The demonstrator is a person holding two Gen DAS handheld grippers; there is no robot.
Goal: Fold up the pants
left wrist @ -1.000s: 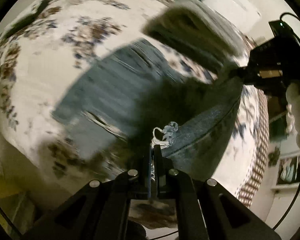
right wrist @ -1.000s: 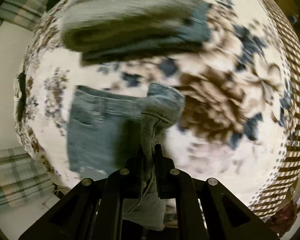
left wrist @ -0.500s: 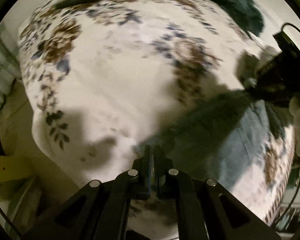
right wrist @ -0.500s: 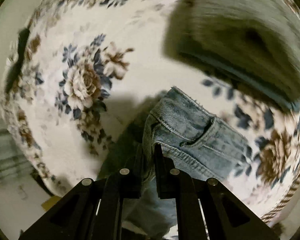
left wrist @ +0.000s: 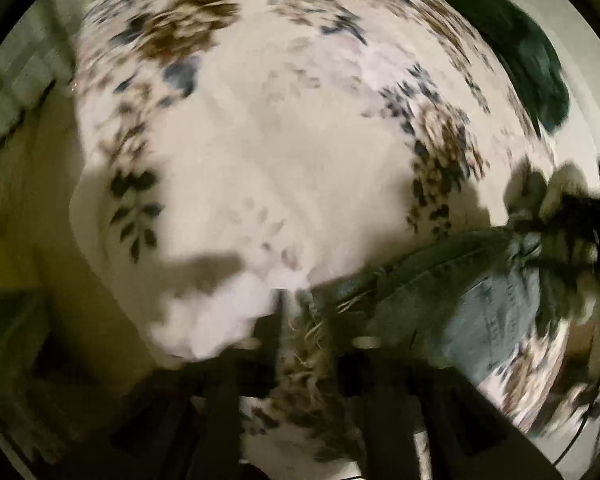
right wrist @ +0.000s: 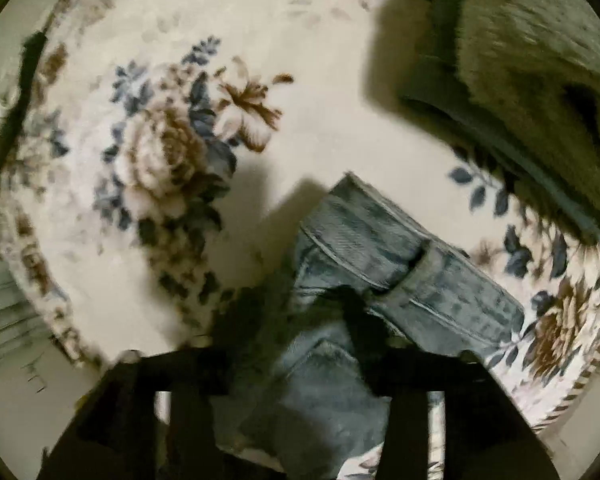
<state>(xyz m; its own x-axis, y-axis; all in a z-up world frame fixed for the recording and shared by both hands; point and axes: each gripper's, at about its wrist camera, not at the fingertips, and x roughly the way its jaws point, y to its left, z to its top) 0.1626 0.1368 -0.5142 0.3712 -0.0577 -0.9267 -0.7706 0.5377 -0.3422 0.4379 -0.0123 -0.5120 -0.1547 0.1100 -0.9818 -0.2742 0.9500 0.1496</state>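
Note:
Light blue denim pants (right wrist: 384, 264) lie on a white floral bedspread (right wrist: 171, 152). In the right wrist view my right gripper (right wrist: 320, 312) has its jaws close together on the waistband; the frame is blurred. In the left wrist view my left gripper (left wrist: 300, 304) is shut on the frayed hem of the pants (left wrist: 460, 300), low over the bedspread (left wrist: 300, 140). The right gripper and the hand holding it show at the right edge (left wrist: 572, 220), on the far end of the pants.
A stack of folded olive and dark clothes (right wrist: 532, 80) lies at the upper right of the bed. A dark green garment (left wrist: 528, 48) lies at the bed's far edge. The bed edge (left wrist: 99, 220) drops off to the floor at the left.
Both grippers have swung the pants across and down toward the bedspread. The folded stack has shifted to the right in the right wrist view. Both views are motion-blurred.

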